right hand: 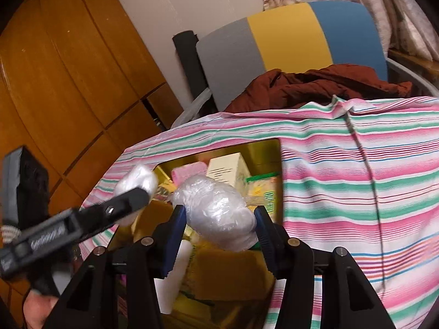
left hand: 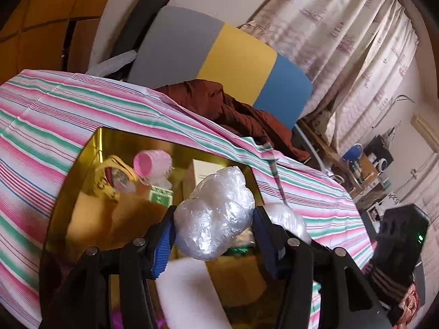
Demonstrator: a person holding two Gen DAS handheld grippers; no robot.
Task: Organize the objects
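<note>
Plastic-wrapped bundles are what's in play, and both are in the air right now! The left gripper [left hand: 214, 235] has its blue pads closed onto one crinkled plastic bundle [left hand: 216, 213], gripping it from both sides, hovering over the gold box [left hand: 93, 148]. The right gripper [right hand: 219, 233] is pinching a second plastic bundle [right hand: 216, 211] the same way, above the same opening. In the right wrist view the left gripper [right hand: 131, 192] comes in from eight o'clock with its bundle at the tip.

Progress? I'd call it well underway: the box already holds plenty, and neither bundle is dropped in yet. I see nothing loose on the striped cloth [left hand: 55, 109] around the box.

Inside the box: a pink cup [left hand: 152, 163] on its side toward eleven o'clock, a yellow pouch [left hand: 112, 181] at ten, a green packet [left hand: 162, 196] beside it, a pale carton [right hand: 227, 170] at twelve, a white foam piece [left hand: 189, 290] at six. Some of the contents are blurred.

Beyond the cloth, at twelve o'clock, a brown garment [right hand: 315, 85] lies against a tricolour panel [right hand: 288, 35].
</note>
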